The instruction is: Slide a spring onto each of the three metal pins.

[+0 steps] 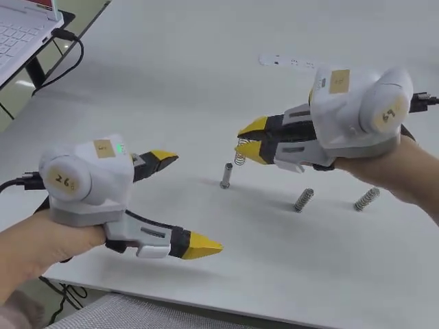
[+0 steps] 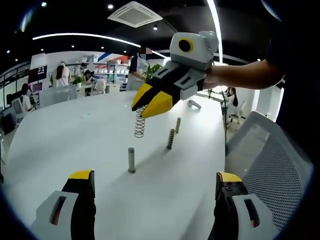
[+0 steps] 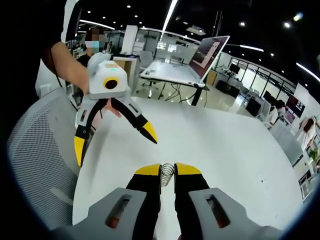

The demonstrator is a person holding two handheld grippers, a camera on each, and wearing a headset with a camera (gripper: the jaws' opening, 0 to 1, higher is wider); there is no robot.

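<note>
Now R gripper (image 1: 241, 139) pinches spring (image 1: 239, 156) near pin (image 1: 226, 175); L gripper (image 1: 197, 201), tagged "26", spread.

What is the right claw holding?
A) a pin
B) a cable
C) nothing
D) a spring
D: the right claw is shut on a spring, which hangs down from its yellow tips.
</note>
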